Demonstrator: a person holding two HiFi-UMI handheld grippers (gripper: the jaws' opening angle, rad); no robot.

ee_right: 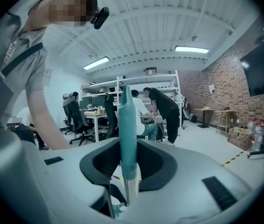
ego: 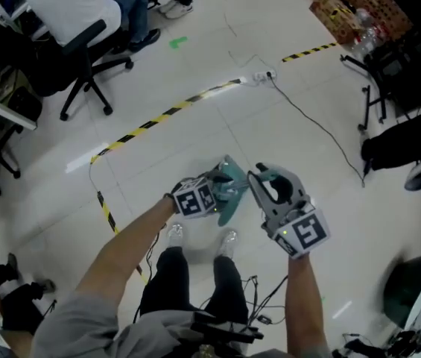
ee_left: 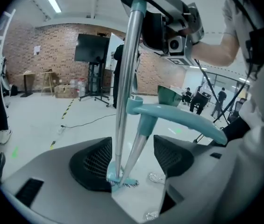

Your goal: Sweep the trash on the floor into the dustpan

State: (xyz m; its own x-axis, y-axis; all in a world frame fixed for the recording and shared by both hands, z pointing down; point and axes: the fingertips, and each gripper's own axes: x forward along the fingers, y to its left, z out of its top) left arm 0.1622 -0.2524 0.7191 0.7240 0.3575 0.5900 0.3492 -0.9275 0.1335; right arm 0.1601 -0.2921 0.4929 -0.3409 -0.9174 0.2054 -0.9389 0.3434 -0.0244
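Right tongs (ee_right: 128,169) pinch broom handle (ee_right: 126,125); left tongs (ee_left: 132,160) gape around it, cable (ego: 322,129) beyond.

Grey left gripper (ego: 231,188), right gripper (ego: 273,177); black trousers (ego: 167,276)

Bright, even light from ceiling tubes (ee_right: 191,49); soft glare on floor (ego: 285,162); fisheye-dark corners in gripper views

Open floor (ego: 217,125) between office chair (ego: 89,80) and cable (ego: 316,123).
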